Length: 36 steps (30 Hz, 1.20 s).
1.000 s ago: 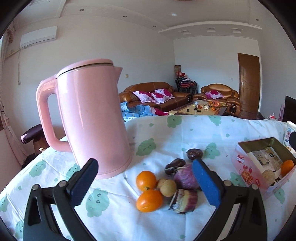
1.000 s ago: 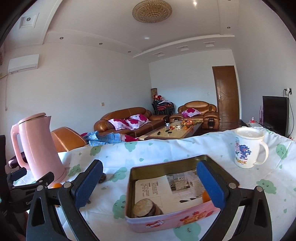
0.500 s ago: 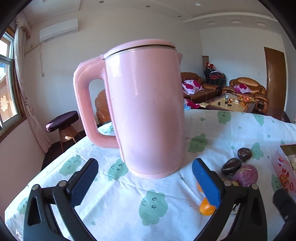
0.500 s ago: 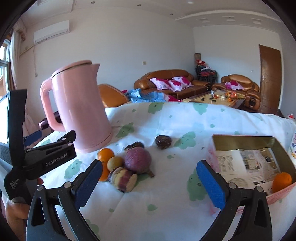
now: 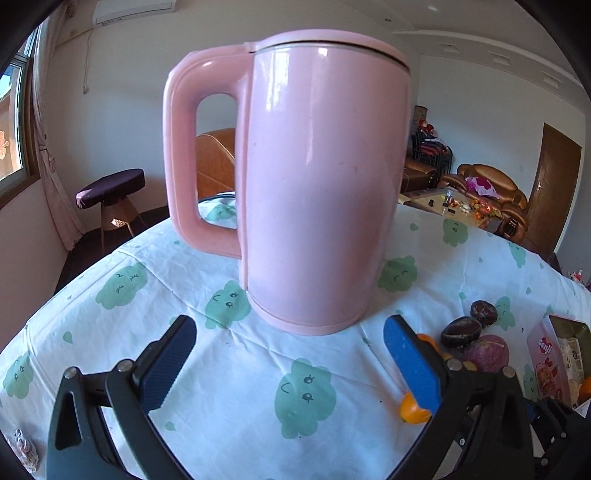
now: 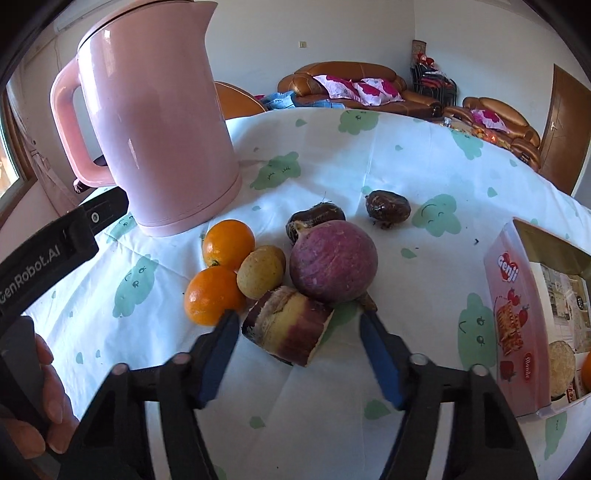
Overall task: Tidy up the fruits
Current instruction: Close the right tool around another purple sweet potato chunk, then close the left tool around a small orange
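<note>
A pink kettle (image 6: 155, 122) stands at the left on the tablecloth (image 6: 406, 162). Just right of it lies the fruit cluster: two oranges (image 6: 228, 243), a purple round fruit (image 6: 333, 266) and a cut cane piece (image 6: 288, 325). The right gripper (image 6: 295, 328) is spread apart around that piece, not touching it. The tin box (image 6: 506, 291) sits far right. The left gripper (image 5: 290, 349) gapes wide before the kettle.

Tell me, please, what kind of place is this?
Most likely a home living and dining room. A pink kettle stands on a table with a cloth printed with green clouds, brown leather sofas with cushions sit behind, and an air conditioner hangs high on the wall.
</note>
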Each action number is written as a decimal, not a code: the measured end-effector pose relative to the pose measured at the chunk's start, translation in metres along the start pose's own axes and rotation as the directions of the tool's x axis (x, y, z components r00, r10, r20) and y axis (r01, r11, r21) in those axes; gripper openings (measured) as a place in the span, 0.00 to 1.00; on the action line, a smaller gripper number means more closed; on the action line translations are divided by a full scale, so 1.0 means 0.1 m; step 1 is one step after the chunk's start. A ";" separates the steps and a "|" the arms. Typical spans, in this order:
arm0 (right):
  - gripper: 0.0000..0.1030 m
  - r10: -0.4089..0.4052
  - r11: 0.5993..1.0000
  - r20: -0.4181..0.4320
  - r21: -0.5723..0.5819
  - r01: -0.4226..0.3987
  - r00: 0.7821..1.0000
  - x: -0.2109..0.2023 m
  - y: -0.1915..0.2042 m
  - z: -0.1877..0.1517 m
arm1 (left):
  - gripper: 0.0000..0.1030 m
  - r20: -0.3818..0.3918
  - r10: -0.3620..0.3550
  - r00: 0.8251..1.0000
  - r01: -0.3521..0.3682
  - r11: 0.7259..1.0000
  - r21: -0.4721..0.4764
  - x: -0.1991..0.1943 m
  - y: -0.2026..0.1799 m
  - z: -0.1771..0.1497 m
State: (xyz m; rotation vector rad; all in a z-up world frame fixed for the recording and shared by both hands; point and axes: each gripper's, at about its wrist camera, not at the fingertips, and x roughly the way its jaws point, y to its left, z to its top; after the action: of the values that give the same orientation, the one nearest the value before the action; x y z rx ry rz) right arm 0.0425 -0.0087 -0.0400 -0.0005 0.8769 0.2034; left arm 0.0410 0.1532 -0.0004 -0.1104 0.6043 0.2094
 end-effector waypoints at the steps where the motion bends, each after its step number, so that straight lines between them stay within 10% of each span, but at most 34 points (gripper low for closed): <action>1: 0.49 0.021 1.000 -0.015 0.009 -0.021 1.000 0.02 -0.02 0.00 | 1.00 -0.001 0.007 1.000 -0.007 1.000 0.011 0.00 -0.01 0.00; 18: 0.48 0.082 0.993 0.185 0.068 -0.096 0.979 -0.63 -0.53 -0.39 | 0.99 -0.119 -0.236 0.964 0.258 0.938 0.232 -0.03 -0.54 -0.20; 23: 0.48 0.077 0.992 0.218 0.078 -0.096 0.973 -0.71 -0.58 -0.39 | 0.82 -0.220 -0.216 0.951 0.274 0.918 0.286 0.15 -0.74 -0.33; 28: 0.48 0.098 0.989 0.212 0.091 -0.119 0.972 -0.69 -0.61 -0.39 | 0.75 -0.336 -0.278 0.900 0.350 0.920 0.177 0.36 -0.70 -0.35; 30: 0.48 0.098 0.989 0.220 0.085 -0.119 0.971 -0.70 -0.61 -0.39 | 0.66 -0.327 -0.272 0.905 0.346 0.918 0.193 0.34 -0.73 -0.37; 32: 0.48 0.096 0.990 0.229 0.082 -0.117 0.969 -0.71 -0.61 -0.40 | 0.36 -0.313 -0.296 0.902 0.364 0.913 0.186 0.30 -0.73 -0.36; 36: 0.48 0.079 0.993 0.256 0.064 -0.098 0.963 -0.76 -0.60 -0.41 | 0.36 -0.293 -0.301 0.908 0.351 0.926 0.137 0.29 -0.62 -0.33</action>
State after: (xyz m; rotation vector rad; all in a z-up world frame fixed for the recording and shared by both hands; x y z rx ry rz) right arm -0.0256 -0.0844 -0.0133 0.1337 0.6292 0.2477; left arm 0.0603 0.0924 -0.0412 -0.0568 0.8610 -0.1943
